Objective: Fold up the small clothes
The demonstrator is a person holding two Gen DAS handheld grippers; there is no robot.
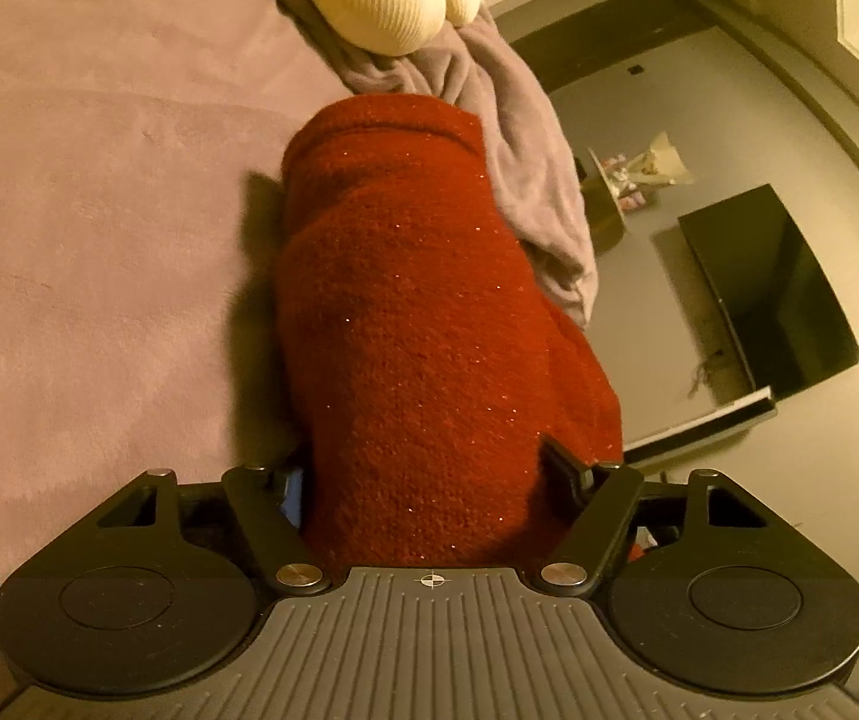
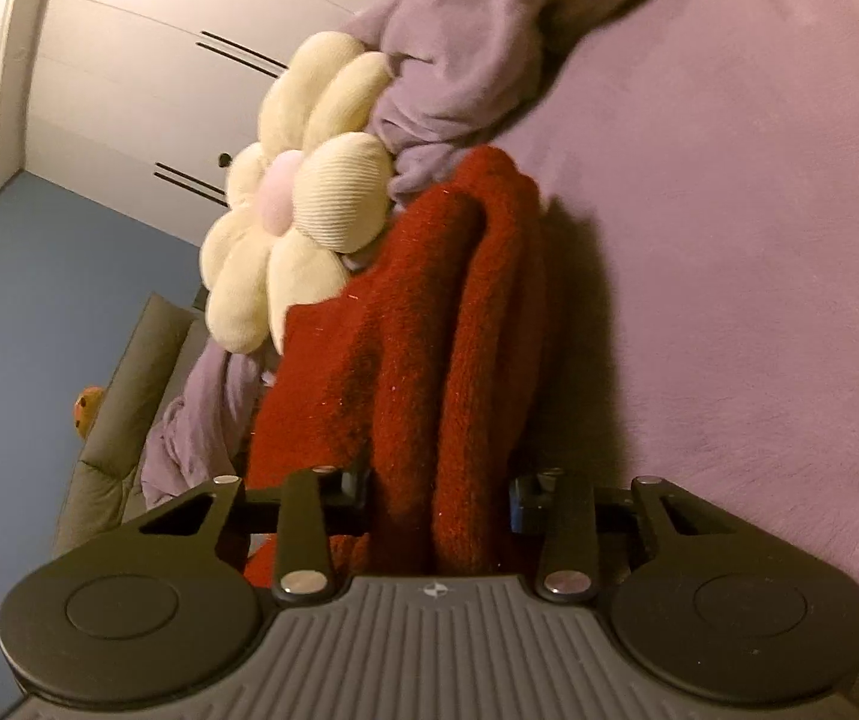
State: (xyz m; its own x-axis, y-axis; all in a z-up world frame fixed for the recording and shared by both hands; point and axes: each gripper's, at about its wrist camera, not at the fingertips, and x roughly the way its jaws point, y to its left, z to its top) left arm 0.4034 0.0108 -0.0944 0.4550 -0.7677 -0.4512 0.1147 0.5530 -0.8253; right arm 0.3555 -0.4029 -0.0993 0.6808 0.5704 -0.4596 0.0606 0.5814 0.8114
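Sweater [image 1: 417, 312] between left claw [image 1: 429, 474], right claw [image 2: 438, 489] too

No readable words, brands or numbers appear in either view. The only sign is a small crosshair mark on the ribbed housing of the left gripper [image 1: 429, 480] and of the right gripper [image 2: 438, 489].

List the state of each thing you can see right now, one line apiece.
Red knit garment: bunched, lifted, held at both ends.
Left tool: shut on the garment.
Right tool: shut on the garment.
Flower pillow: resting on rumpled purple blanket.
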